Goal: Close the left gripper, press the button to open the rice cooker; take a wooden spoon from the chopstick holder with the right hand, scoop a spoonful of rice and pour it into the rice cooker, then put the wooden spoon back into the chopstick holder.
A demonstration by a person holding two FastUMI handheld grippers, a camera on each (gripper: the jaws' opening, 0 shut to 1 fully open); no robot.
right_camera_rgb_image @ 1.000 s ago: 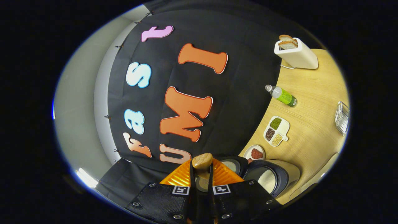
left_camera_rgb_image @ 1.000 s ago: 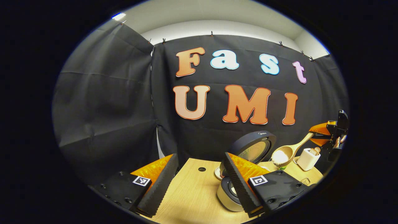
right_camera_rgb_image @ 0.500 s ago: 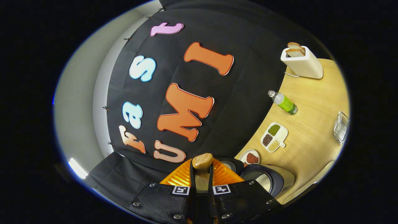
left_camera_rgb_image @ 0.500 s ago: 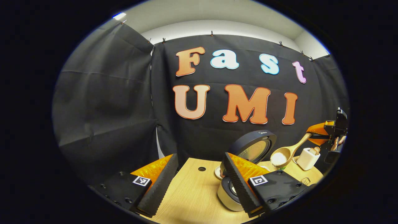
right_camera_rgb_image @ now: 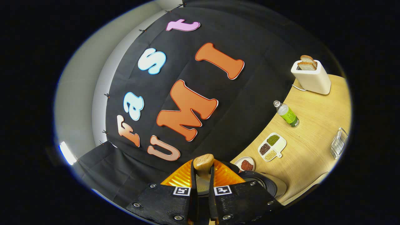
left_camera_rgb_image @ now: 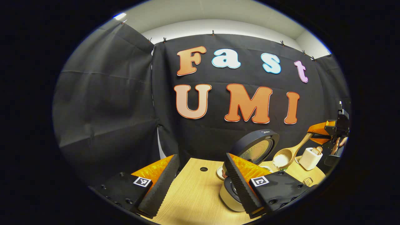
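Observation:
In the left gripper view my left gripper (left_camera_rgb_image: 200,184) stands open over the table's near edge with nothing between its fingers. Behind its right finger is the rice cooker (left_camera_rgb_image: 229,195), its round lid (left_camera_rgb_image: 257,147) standing open. To the right of the lid hangs the wooden spoon (left_camera_rgb_image: 287,153), its bowl heaped with white rice. The right gripper (left_camera_rgb_image: 323,132) holds its handle, above the white chopstick holder (left_camera_rgb_image: 308,158). In the right gripper view my right gripper (right_camera_rgb_image: 203,175) is shut on the spoon's handle (right_camera_rgb_image: 203,162), and the cooker (right_camera_rgb_image: 265,185) lies low to the right.
The right gripper view shows a small plate of red grains (right_camera_rgb_image: 245,164), a divided dish of beans (right_camera_rgb_image: 271,147), a green bottle (right_camera_rgb_image: 287,114), a white toaster with bread (right_camera_rgb_image: 311,78) and a wire basket (right_camera_rgb_image: 339,143) on the wooden table (right_camera_rgb_image: 312,131).
My right gripper has rolled with the spoon, so the table sits lower in its view. The spoon's bowl has shifted slightly and looks smaller. The left gripper has not moved.

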